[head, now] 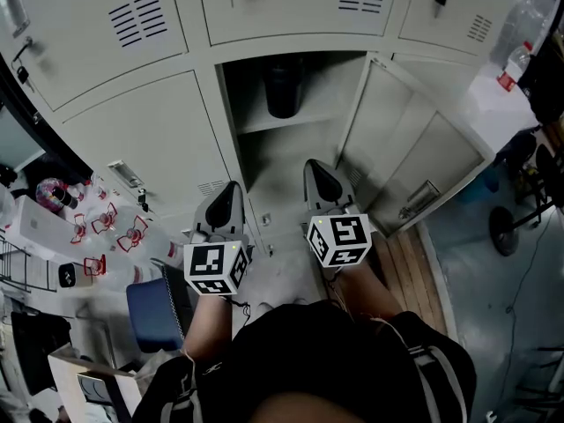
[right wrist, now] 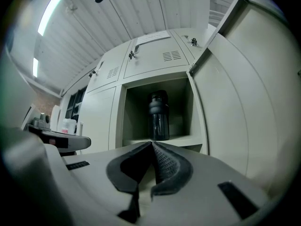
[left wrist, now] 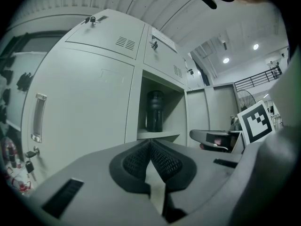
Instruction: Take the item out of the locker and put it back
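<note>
Two closed, empty grippers | head view: dark bottle (head: 284, 86) upright on open locker (head: 253, 152) shelf, well beyond left gripper (head: 233, 188) and right gripper (head: 314, 166) | left gripper view: jaws pressed together, bottle (left wrist: 154, 111) ahead, apart | right gripper view: jaws together, bottle (right wrist: 159, 115) straight ahead.

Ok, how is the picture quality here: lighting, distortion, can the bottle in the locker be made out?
Head view: strong fisheye bend, the bottle only a dark shape in the shaded locker. Left gripper view: round black vignette, ceiling lights blown out. Right gripper view: bottle clear, corners vignetted.
</note>
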Motion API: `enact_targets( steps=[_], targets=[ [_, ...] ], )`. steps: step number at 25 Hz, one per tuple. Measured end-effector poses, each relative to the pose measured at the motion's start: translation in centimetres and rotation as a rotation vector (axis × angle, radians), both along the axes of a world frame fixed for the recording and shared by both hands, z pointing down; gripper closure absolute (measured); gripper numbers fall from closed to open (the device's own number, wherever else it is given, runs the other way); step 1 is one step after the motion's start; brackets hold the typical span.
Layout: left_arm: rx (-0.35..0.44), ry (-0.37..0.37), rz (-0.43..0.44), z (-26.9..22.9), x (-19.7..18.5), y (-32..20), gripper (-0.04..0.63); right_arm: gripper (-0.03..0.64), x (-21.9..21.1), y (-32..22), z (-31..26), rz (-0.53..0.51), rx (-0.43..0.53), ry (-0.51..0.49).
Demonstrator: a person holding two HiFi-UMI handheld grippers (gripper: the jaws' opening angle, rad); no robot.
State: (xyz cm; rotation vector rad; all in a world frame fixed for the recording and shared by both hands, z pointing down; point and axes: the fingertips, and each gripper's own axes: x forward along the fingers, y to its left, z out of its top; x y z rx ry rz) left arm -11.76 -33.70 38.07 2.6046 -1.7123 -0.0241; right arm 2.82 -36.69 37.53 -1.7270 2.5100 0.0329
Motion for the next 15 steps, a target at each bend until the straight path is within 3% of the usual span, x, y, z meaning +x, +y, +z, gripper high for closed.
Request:
enact_targets(
  steps=[4, 15],
  targets=[
    [0.004, 0.000, 0.001, -0.1, -0.2, 0.3, 0.583, 0.603, -0.6, 0.8, -0.8, 0.022, 0.049, 0.070],
    [0.019, 0.009, 0.004, -0.6, -1.5, 0.9, 0.583, 0.603, -2.2, 1.3, -0.9, 0.012, 0.035, 0.048]
  ],
)
